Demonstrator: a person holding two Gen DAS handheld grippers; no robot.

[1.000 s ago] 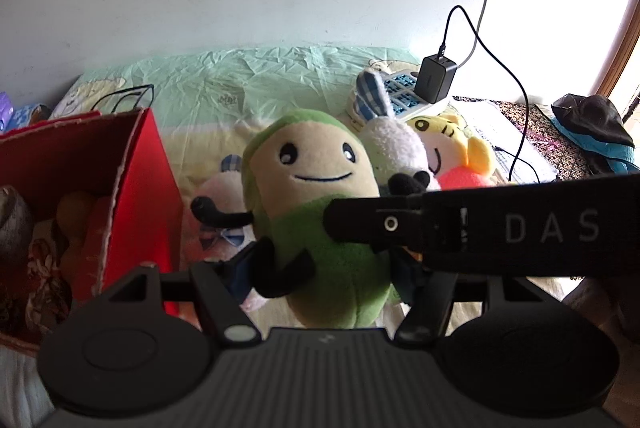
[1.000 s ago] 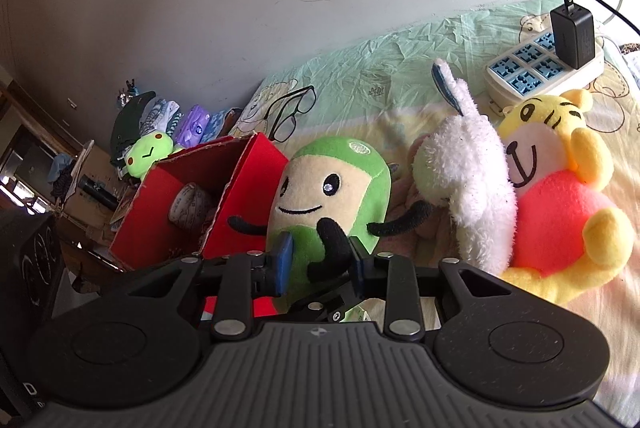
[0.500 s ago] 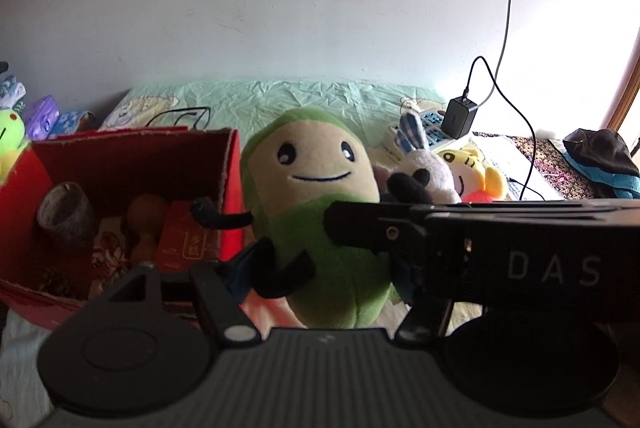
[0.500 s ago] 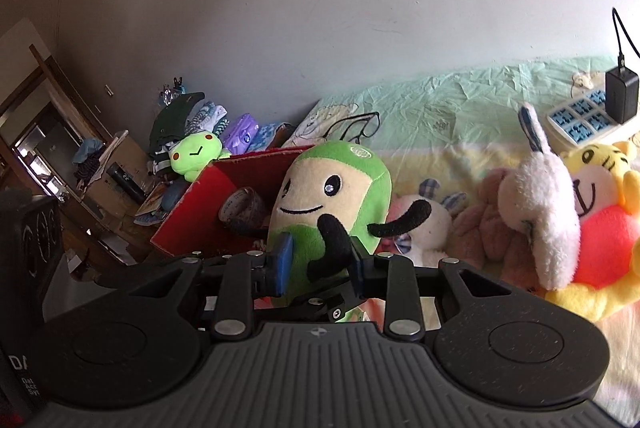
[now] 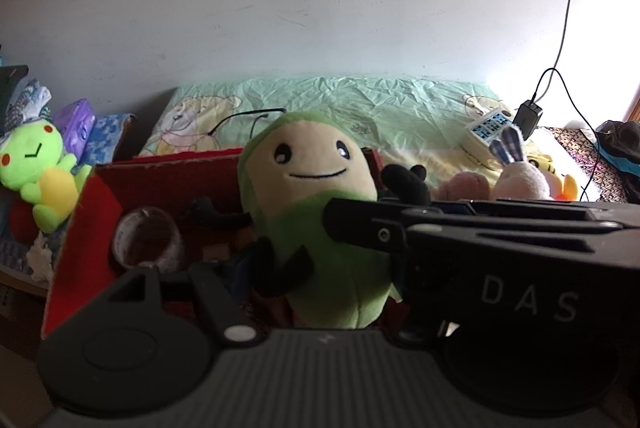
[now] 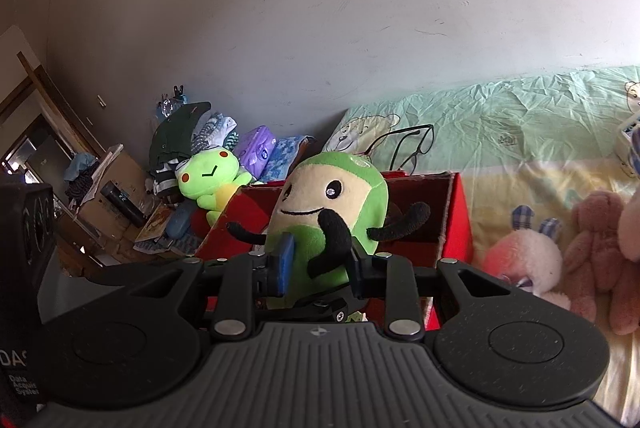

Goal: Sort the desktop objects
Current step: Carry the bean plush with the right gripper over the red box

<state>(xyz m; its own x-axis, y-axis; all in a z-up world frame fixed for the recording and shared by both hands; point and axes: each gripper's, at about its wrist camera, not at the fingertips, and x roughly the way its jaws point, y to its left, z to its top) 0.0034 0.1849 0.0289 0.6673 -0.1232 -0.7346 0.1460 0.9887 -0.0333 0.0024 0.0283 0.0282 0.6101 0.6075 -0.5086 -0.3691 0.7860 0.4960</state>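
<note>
Green bean plush (image 5: 320, 228), smiling cream face, thin black limbs: up off the bedding, upright, carried by both tools at once, hanging at the open top of the red box (image 5: 80, 220). Right gripper (image 6: 316, 262) clamped across the lower belly, blue pad on one side, black pad on the other, fabric pinched in between. Left gripper (image 5: 316, 268) set wider, its fingers flanking the toy's lower body; near finger mostly hidden behind the other tool's black frame, so pad contact not confirmable from this side, though apparently bearing on the plush too. Inside box: roll of tape (image 5: 148, 240) plus a few small dark items, not identifiable. Judged stage: transfer nearly finished for this toy, lowering and letting go not yet done. Remaining on the sheet (image 6: 500, 120) to the right: pink-and-white plush (image 6: 524, 256), pink bear (image 6: 596, 248), white rabbit (image 5: 520, 176), yellow toy (image 5: 560, 176) half hidden behind it. Eyeglasses (image 6: 412, 144) lying behind box. Lime frog plush (image 6: 208, 180) sitting outside, beyond the far corner. Overall: some sorting done, several pieces left.
</note>
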